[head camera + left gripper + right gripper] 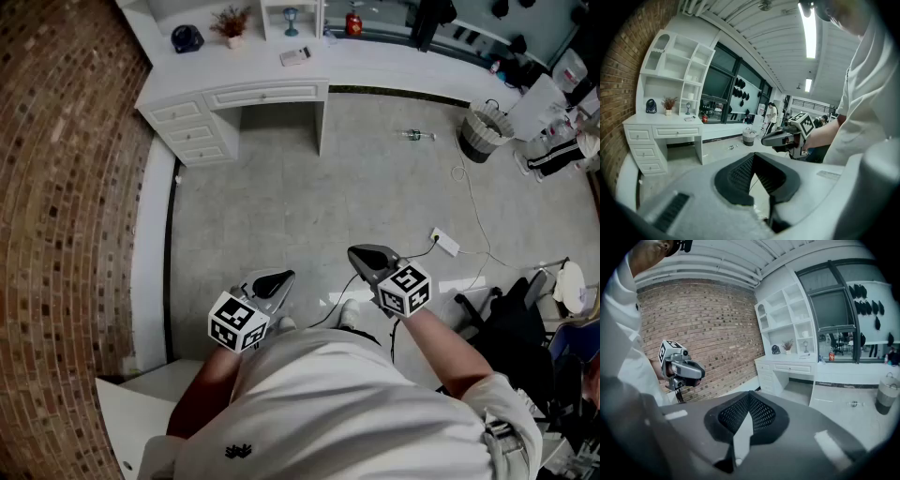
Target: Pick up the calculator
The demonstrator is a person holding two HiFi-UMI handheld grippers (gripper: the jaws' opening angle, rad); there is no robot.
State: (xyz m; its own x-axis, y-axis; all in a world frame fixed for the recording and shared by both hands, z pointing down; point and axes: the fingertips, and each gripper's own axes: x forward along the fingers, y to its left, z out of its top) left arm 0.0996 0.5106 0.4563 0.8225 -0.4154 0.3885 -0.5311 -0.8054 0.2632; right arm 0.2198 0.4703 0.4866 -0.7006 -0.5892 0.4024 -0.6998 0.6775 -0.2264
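Observation:
The calculator [294,56], a small pale flat slab, lies on the white desk [253,67] far across the floor; in the left gripper view the calculator [689,119] is a tiny shape on the desktop. Both grippers are held close to the person's body, well away from the desk. My left gripper [278,278] is shut, its jaw tips meeting with nothing between them [753,157]. My right gripper [359,253] is shut and empty too [749,394]. Each gripper shows in the other's view, the right gripper [766,139] and the left gripper [701,373].
A brick wall [66,187] runs along the left. The desk has drawers [192,131], a shelf unit, a small fan [187,38] and a potted plant [231,24]. On the floor are a waste basket [484,131], a power strip with cable [444,242] and a dark chair [511,319].

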